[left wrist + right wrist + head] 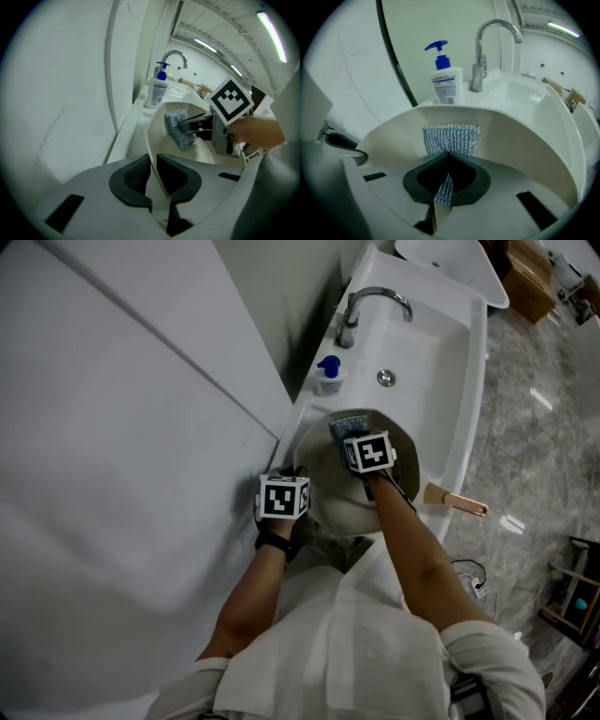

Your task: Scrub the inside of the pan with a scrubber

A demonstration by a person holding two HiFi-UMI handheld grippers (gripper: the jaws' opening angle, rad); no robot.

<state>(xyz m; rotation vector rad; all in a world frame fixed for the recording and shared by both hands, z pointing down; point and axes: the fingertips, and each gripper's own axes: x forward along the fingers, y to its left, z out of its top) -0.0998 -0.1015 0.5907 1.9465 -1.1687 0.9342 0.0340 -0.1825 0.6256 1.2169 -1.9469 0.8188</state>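
A cream pan (339,504) lies in the near end of the white sink (441,362), its wooden handle (457,502) pointing right. My left gripper (296,480) is at the pan's left edge; in the left gripper view its jaws (153,165) are shut on the thin rim (149,140). My right gripper (351,437) reaches into the pan from above and is shut on a silvery blue mesh scrubber (345,426). In the right gripper view the scrubber (452,139) fans out from the jaws (448,157) against the pan's far inner wall (525,140). The left gripper view shows the scrubber (178,129) on the inner wall.
A soap bottle with a blue pump (328,374) stands on the sink's left ledge, next to the chrome faucet (361,307). The drain (385,378) lies beyond the pan. A white wall panel (122,427) runs close on the left; a stone floor (534,427) is on the right.
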